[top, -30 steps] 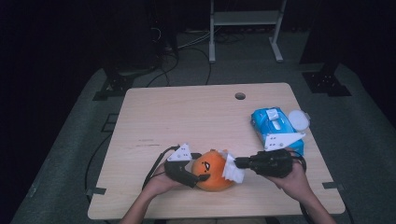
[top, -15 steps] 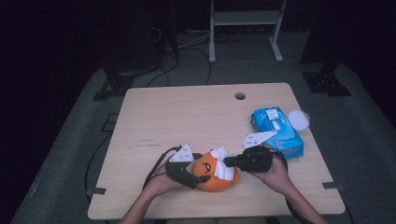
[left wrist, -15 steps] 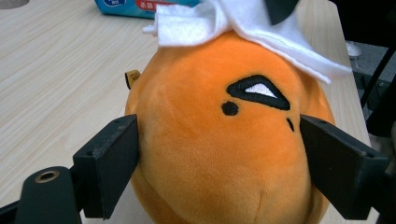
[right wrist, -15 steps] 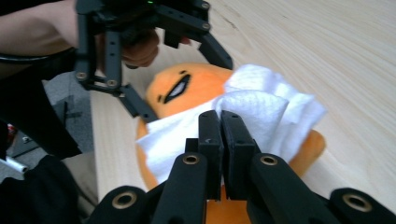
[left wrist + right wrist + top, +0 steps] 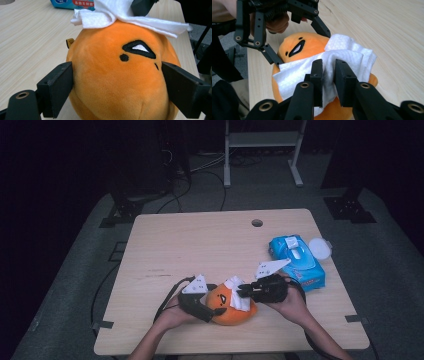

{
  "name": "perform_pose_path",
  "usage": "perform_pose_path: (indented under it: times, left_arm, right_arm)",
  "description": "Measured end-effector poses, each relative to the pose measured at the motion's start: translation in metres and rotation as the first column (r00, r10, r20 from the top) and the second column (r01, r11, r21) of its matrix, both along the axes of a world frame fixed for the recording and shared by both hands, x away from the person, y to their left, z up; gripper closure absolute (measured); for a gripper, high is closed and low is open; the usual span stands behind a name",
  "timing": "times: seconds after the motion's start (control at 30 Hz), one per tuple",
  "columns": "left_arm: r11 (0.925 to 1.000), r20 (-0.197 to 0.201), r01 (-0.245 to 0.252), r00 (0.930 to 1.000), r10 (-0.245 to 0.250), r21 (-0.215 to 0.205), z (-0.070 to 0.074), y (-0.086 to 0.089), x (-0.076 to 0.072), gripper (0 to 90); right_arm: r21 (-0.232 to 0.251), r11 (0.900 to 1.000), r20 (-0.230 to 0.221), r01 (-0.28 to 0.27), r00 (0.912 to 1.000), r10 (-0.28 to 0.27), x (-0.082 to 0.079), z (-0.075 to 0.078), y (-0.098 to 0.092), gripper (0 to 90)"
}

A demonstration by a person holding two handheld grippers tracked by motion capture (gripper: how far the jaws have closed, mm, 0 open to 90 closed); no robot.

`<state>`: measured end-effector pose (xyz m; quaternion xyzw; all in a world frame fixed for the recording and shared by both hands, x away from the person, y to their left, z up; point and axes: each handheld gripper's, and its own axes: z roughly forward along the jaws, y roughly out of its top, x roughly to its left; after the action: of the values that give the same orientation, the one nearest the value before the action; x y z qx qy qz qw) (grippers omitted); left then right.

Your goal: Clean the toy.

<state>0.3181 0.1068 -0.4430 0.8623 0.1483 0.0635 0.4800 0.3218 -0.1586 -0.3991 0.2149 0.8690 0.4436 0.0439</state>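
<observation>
The plush toy (image 5: 231,306) is sitting near the front edge of the table (image 5: 200,245), a little right of the middle, and a wipe (image 5: 235,292) is lying draped over its top. The left gripper (image 5: 212,307) is coming in from the toy's left, one jaw standing on either side of the plush body. The right gripper (image 5: 243,292) is reaching in from the right, above the toy, its jaws resting over the wipe with a fold of it between them. Behind and to the right, well apart from the toy, a pack of wet wipes (image 5: 296,261) is lying by the table's right edge, a round lid (image 5: 320,248) sitting just beside its far corner. Farther back, a cable hole (image 5: 257,223) is sitting near the rear edge.
</observation>
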Motion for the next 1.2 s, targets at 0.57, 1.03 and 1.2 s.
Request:
perform_pose_path:
  times: [0.57, 1.03, 1.2]
  left_arm:
    - [0.9999, 0.0, 0.011, 0.9999, -0.011, -0.006, -0.003, 0.0, 0.002, 12.4]
    - [0.9999, 0.0, 0.01, 0.9999, -0.01, -0.008, -0.003, 0.0, 0.003, 11.6]
    - [0.9999, 0.001, 0.01, 1.0, -0.01, -0.007, -0.003, -0.001, 0.002, 11.5]
  right_arm:
    - [0.102, 0.991, -0.02, -0.083, 0.9961, 0.086, -0.046, 0.034, -0.016, 87.0]
    - [0.134, 0.991, -0.101, -0.027, 0.994, 0.041, -0.017, 0.018, -0.02, 86.8]
    - [0.046, 0.998, -0.021, 0.035, 0.9992, -0.034, -0.01, 0.007, -0.012, 86.0]
